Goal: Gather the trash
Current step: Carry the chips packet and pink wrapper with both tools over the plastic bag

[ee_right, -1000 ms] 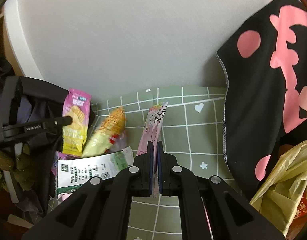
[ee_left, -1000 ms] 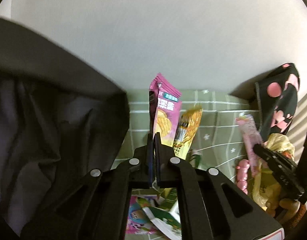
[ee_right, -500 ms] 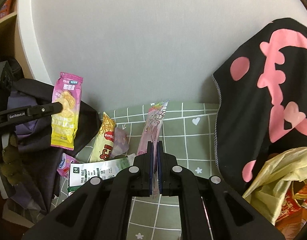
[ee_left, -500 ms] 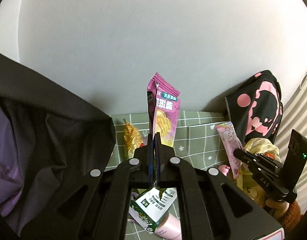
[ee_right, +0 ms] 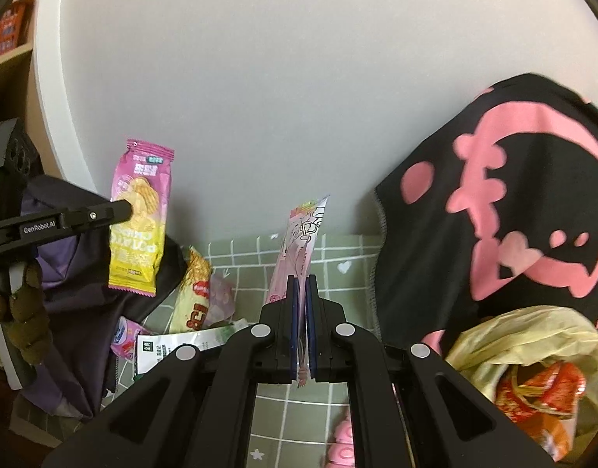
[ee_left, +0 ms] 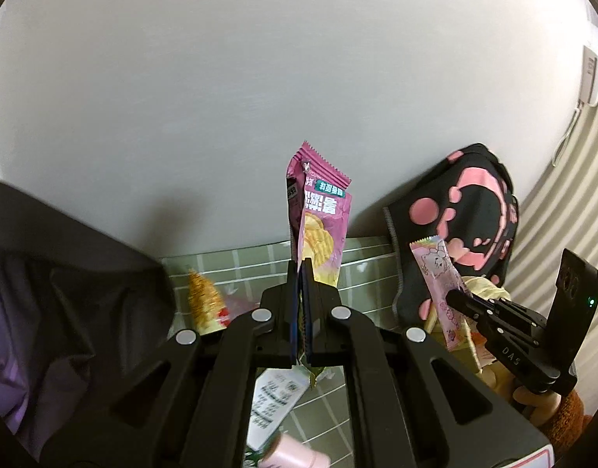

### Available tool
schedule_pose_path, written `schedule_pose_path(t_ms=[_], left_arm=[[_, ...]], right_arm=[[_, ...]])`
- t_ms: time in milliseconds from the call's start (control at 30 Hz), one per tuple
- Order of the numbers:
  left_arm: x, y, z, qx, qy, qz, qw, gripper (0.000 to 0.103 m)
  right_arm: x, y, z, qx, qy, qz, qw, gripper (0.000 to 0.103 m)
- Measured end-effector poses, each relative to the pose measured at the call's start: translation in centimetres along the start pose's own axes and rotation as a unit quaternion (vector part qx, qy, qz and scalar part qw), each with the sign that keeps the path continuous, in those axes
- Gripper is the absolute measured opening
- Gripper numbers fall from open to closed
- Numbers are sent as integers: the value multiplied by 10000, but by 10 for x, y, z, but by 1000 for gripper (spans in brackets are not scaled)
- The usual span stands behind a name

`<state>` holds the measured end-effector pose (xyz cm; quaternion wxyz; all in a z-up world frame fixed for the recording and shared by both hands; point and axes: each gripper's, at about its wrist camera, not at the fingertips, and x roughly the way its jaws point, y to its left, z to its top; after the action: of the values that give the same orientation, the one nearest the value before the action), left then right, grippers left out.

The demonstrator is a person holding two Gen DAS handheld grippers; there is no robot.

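My left gripper (ee_left: 301, 273) is shut on a pink and yellow chip bag (ee_left: 318, 226) and holds it upright in the air above the green checked cloth (ee_left: 256, 261). The bag also shows in the right wrist view (ee_right: 141, 218), pinched by the left gripper (ee_right: 125, 208). My right gripper (ee_right: 302, 284) is shut on a long pale pink wrapper (ee_right: 299, 249), lifted off the cloth. The wrapper shows in the left wrist view too (ee_left: 437, 284), held by the right gripper (ee_left: 455, 296).
On the cloth lie a yellow snack packet (ee_right: 191, 292), a white and green carton (ee_right: 174, 347) and a pink tube (ee_left: 295, 454). A dark garment (ee_left: 65, 292) lies left. A black pillow with pink print (ee_right: 513, 214) and a yellowish trash bag (ee_right: 533, 343) lie right.
Both grippers have risen with their wrappers. The chip bag and the pink wrapper now hang higher above the cloth, against the grey wall.
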<state>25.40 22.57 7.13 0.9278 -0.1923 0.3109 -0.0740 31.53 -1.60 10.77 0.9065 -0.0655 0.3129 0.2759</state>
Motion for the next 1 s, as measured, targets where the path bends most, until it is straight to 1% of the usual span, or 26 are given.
schedule_pose_path(t_ms=[267,467,667,800,1000], left_arm=[[14,-53,3,485,96,-501,9975,2],[30,-105,-5,913,283,-952,9909,2],[53,-154,-20,1282,626,-1396,9799,2],[69,-184,-30,1487,851,-1713,9702,2],[94,-223,-46,1708,1192,-2101,9552,2]], right_arm=[[-43,-30,-4,250,-297,-532,9978,6],[-79,-61,-19,492,-447,-1003,9927,6],[-113,-94,-38,758,-546,-1457,9849,6],[-138,-120,-49,1019,-658,-1795,9762,6],[-167,-150,-62,1321,-755,-2101,9658,6]])
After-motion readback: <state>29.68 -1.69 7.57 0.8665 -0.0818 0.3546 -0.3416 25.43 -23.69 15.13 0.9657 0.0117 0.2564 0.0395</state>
